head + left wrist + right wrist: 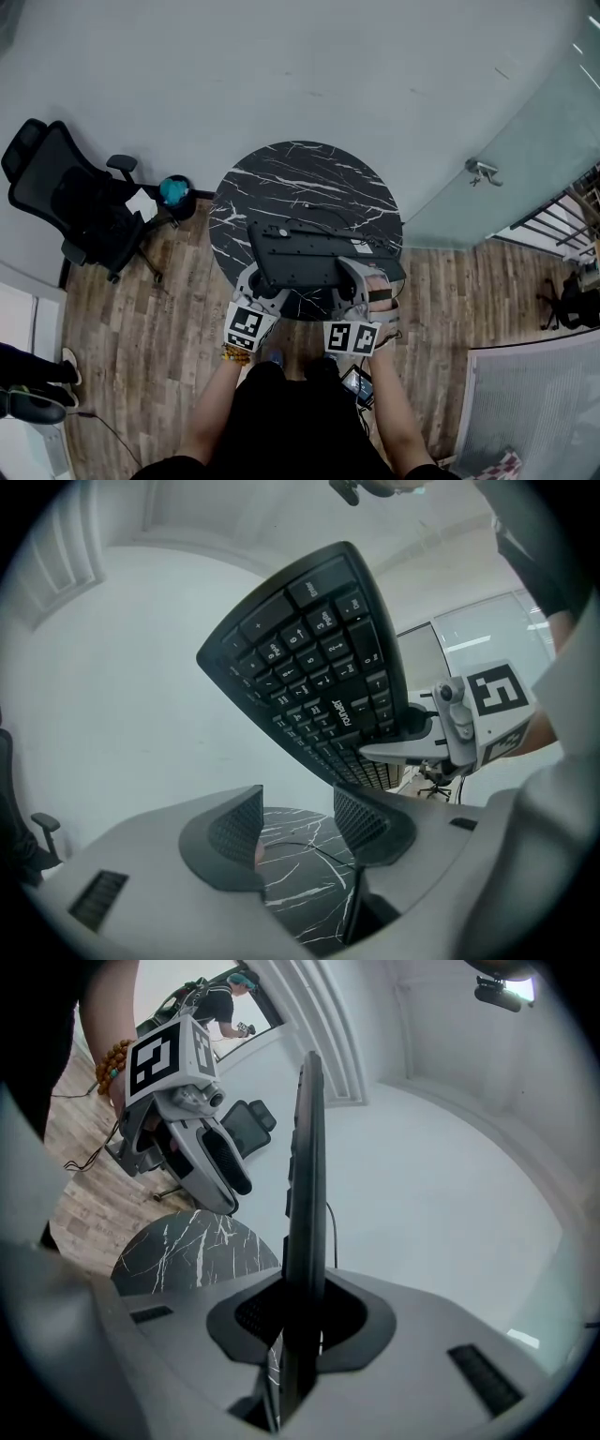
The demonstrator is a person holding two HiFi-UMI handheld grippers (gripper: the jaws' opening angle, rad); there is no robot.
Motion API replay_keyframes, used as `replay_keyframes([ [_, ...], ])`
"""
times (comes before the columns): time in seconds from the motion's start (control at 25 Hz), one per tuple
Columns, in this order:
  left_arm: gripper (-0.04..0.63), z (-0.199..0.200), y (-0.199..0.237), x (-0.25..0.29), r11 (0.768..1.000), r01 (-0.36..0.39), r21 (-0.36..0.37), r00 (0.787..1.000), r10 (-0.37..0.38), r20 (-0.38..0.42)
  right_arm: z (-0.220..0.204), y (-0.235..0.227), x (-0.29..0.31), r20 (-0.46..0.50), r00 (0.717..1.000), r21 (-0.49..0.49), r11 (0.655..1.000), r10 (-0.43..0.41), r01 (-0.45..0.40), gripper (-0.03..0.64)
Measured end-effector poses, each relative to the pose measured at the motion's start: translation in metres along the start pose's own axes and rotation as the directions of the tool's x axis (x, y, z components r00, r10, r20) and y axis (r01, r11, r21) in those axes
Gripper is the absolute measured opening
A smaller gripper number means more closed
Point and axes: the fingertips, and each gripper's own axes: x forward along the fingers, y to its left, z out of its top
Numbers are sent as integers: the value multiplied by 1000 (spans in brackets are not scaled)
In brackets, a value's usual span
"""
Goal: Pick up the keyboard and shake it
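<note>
Grey right gripper [300, 1321] clamped on keyboard [295, 258], left gripper [298, 822] wide open, empty, keyboard over table [309, 178], keys down, long axis crosswise.

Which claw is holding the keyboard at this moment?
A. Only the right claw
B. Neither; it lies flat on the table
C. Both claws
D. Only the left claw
A: the right claw is closed on the edge of the keyboard, while the left claw stands open with only the table visible between its jaws.
</note>
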Motion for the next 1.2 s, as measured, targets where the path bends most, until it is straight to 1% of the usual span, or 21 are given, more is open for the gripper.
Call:
replay_keyframes([
  [0.36,236,7,1,-1,1000,-8,1,1000,8,19,-2,0,0,-7,1000,20,1000,-6,6,74],
  [0.52,236,7,0,-1,1000,-10,1,1000,10,18,-3,-1,0,-7,1000,48,999,-10,10,74],
  [0.68,235,15,0,-2,1000,-12,16,999,11,36,-1,-8,-1,2,1000,117,993,-19,19,74],
  [0.84,233,28,4,-2,999,-21,24,998,20,56,5,-22,-3,34,999,232,972,-38,29,74],
  [0.92,233,32,4,-3,999,-19,30,997,17,69,9,-30,-4,52,998,308,951,-47,29,74],
  [1.0,230,37,2,-2,999,-19,40,996,15,85,10,-38,-5,69,996,401,916,-56,24,74],
  [1.08,228,42,1,-2,999,-19,48,995,15,99,9,-46,-6,89,994,503,864,-65,12,74],
  [1.2,225,47,0,0,999,-15,42,995,10,104,8,-56,-8,132,988,638,770,-82,-21,72],
])
